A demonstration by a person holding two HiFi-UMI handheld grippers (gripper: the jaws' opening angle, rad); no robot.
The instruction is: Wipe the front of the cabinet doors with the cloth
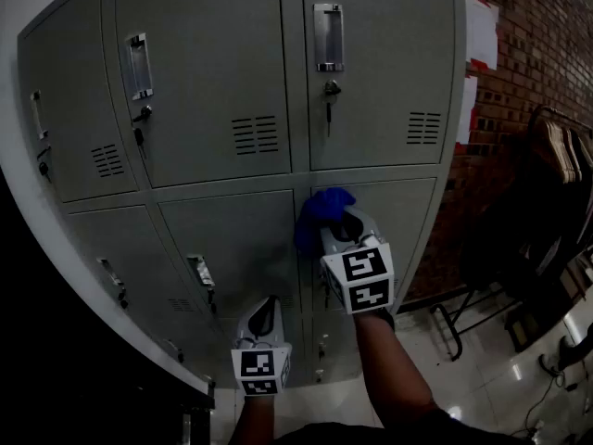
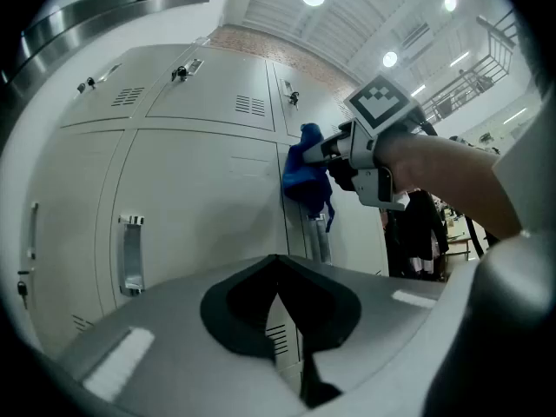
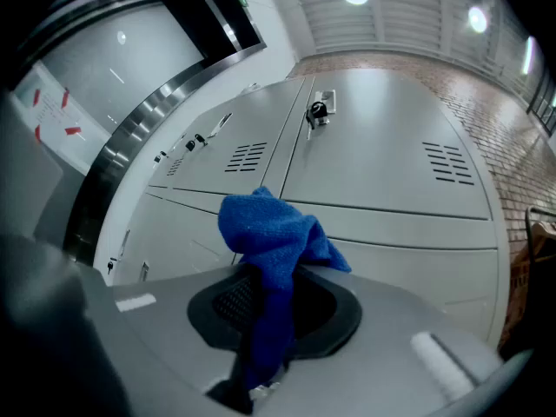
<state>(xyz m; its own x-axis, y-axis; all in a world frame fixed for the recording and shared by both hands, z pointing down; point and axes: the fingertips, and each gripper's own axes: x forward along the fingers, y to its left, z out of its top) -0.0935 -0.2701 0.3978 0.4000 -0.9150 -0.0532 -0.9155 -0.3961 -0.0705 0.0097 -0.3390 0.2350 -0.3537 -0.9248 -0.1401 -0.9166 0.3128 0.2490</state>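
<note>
Grey metal locker doors [image 1: 222, 72] fill the head view. A blue cloth [image 1: 321, 215] is bunched against the seam between two lower doors [image 1: 236, 239], and my right gripper [image 1: 341, 215] is shut on it. In the right gripper view the cloth [image 3: 271, 233] rises out of the jaws and flops forward, hiding their tips. Lower down and left, my left gripper [image 1: 269, 304] points at a lower door, shut and holding nothing. The left gripper view shows its jaws closed together, with the cloth [image 2: 306, 176] and right gripper [image 2: 340, 150] up ahead.
Recessed handles [image 1: 328, 35] and keys in locks [image 1: 328, 100] stick out from the doors. A brick wall [image 1: 542, 54] with white sheets [image 1: 480, 31] runs along the right. A rack of dark clothes [image 1: 547, 193] stands on the glossy floor [image 1: 463, 360].
</note>
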